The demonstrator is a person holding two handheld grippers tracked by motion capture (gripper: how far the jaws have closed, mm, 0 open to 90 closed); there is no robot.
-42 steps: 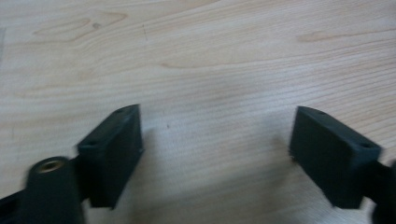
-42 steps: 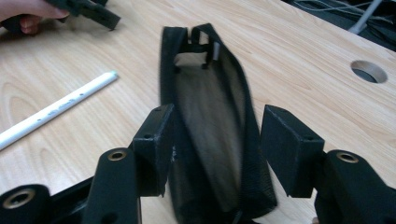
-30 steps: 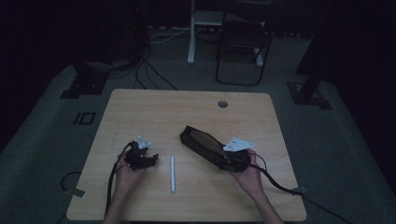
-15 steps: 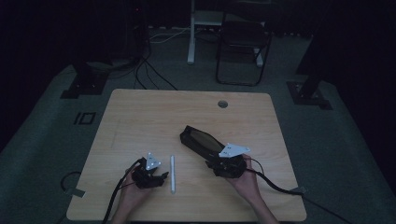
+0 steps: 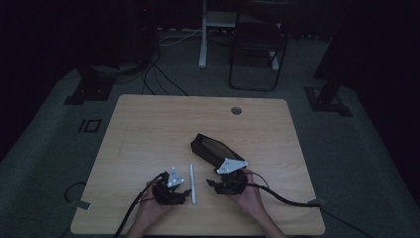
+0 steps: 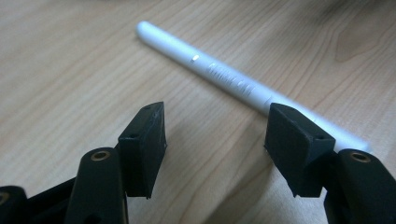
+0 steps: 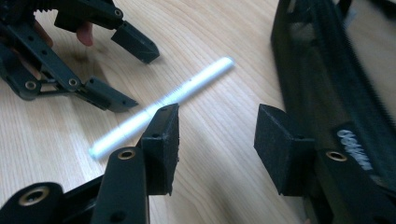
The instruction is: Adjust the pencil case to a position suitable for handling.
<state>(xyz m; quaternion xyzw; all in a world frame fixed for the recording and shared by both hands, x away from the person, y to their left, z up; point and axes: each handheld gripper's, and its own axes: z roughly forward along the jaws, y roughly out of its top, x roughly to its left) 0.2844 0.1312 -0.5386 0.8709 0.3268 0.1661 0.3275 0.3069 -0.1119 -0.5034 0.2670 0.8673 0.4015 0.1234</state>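
Note:
A white pen [image 5: 192,183] lies on the wooden table [image 5: 148,129], running away from the person. My left gripper [image 5: 186,194] stands open just left of the pen's near end, and in the left gripper view the pen [image 6: 233,84] crosses just beyond the right jaw with nothing between the jaws [image 6: 217,140]. My right gripper [image 5: 210,184] is open to the right of the pen. In the right gripper view the pen [image 7: 163,105] passes behind the left jaw, the gap [image 7: 217,135] holds nothing, and the left gripper [image 7: 126,70] is beyond. A black pencil case [image 5: 212,150] lies behind the right gripper.
The black case [image 7: 336,84] sits close along the right gripper's right jaw. A round cable hole [image 5: 236,110] is at the table's far edge. Cables trail off the near edge. A chair [image 5: 257,44] and stands sit on the floor beyond the table.
Both hands have come toward the near edge and in toward the pen. The left gripper moved right up to the pen's near end; the right gripper left the case and turned toward the pen.

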